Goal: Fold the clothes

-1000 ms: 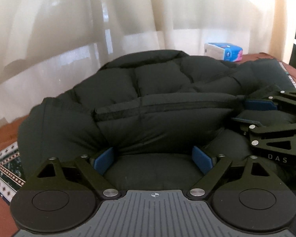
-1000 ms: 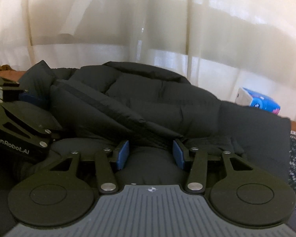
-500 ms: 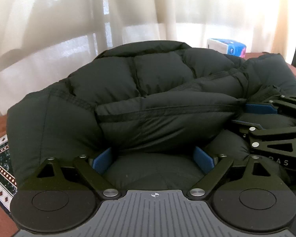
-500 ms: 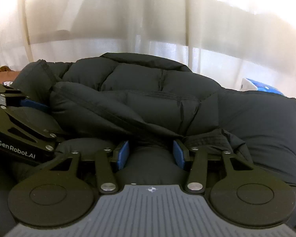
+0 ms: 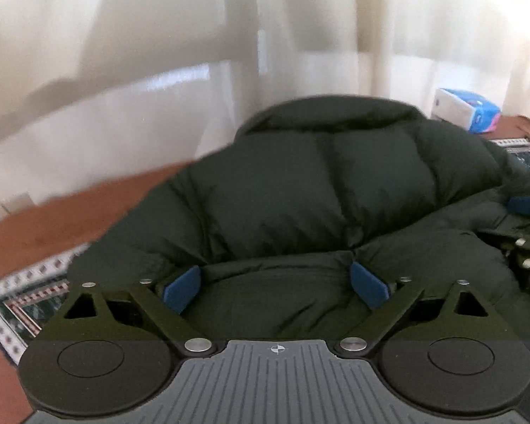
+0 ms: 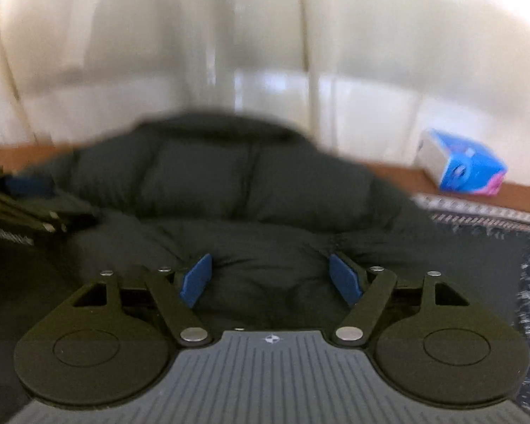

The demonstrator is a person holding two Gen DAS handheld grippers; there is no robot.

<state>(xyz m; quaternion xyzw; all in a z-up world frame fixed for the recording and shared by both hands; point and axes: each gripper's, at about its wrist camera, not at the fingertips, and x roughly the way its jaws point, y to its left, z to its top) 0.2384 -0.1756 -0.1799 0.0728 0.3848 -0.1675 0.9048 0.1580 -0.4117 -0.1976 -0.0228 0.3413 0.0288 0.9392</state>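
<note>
Change: since half a second ago both grippers' fingers have spread wider, and the folded-over flap that lay across the jacket's front no longer shows; more of the brown surface and rug is visible on either side.
Jacket: black puffer jacket (image 5: 318, 190) lies bunched in a rounded heap on the patterned rug (image 5: 28, 289), quilted panels facing up, collar edge at the far side; both views are blurred.
Left gripper: left gripper (image 5: 275, 284) has its blue pads (image 5: 182, 288) set wide apart, with jacket fabric bulging between them; whether they press it, I cannot tell.
Right gripper: right gripper (image 6: 270, 279) is likewise spread wide, padding lying between its fingers.
Around: blue tissue pack (image 6: 463, 166) sits on the brown surface (image 5: 53, 212) near the cream curtain (image 6: 265, 35), well apart from the jacket.
Obstruction: each gripper intrudes at the edge of the other's view, resting against the jacket.
</note>
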